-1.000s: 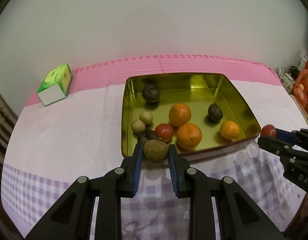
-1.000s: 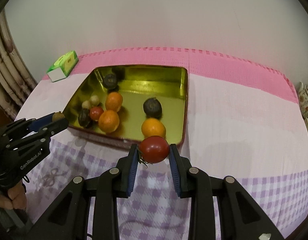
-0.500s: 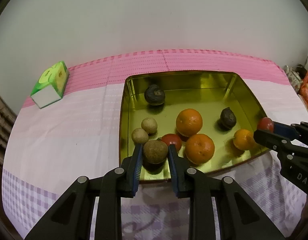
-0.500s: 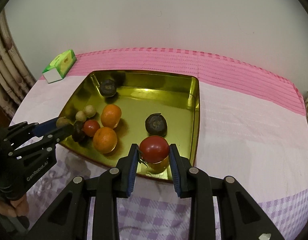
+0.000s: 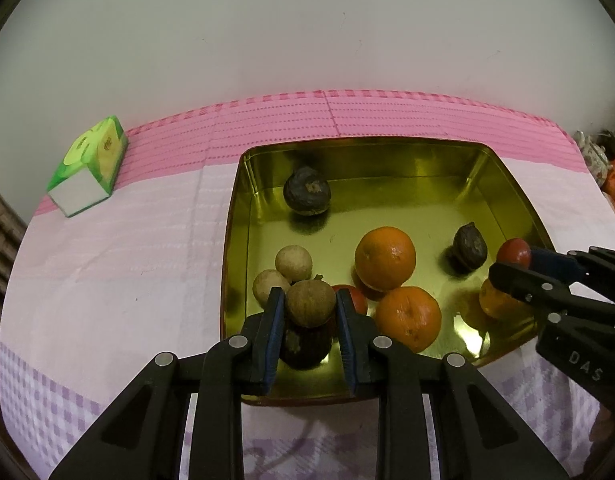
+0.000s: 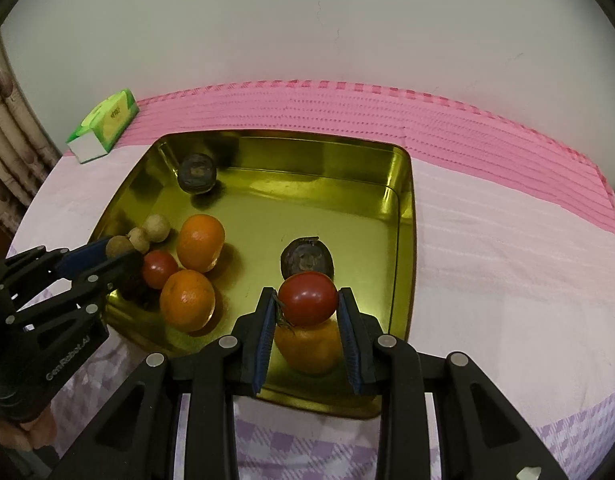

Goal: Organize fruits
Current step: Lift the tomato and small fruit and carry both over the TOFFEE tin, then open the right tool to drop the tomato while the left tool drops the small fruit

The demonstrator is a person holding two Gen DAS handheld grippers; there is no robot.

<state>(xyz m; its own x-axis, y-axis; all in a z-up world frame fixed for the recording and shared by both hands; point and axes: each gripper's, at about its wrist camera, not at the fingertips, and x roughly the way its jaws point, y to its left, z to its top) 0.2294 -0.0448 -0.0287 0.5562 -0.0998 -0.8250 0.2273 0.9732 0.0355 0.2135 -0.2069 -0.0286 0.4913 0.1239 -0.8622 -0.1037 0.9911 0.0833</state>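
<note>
A gold metal tray [image 5: 507, 184] [image 6: 403, 208] on the pink cloth holds several fruits. My left gripper [image 5: 310, 307] is shut on a small brown fruit [image 5: 310, 302] and holds it over the tray's near left part, above a dark fruit [image 5: 305, 346]. It also shows in the right wrist view [image 6: 117, 250]. My right gripper [image 6: 307, 300] is shut on a red tomato [image 6: 307, 298] and holds it above a small orange [image 6: 307, 350] at the tray's near right part. The right gripper also shows in the left wrist view [image 5: 519, 258].
In the tray lie two big oranges [image 5: 385, 258] [image 5: 408, 318], a second tomato [image 6: 159, 269], two pale round fruits [image 5: 293, 263] [image 5: 269, 286] and two dark fruits [image 5: 306, 196] [image 5: 470, 246]. A green tissue box [image 5: 89, 166] stands far left near the wall.
Both grippers have moved forward with their fruits, from the tray's near edge to over its inside. Both stay shut.
</note>
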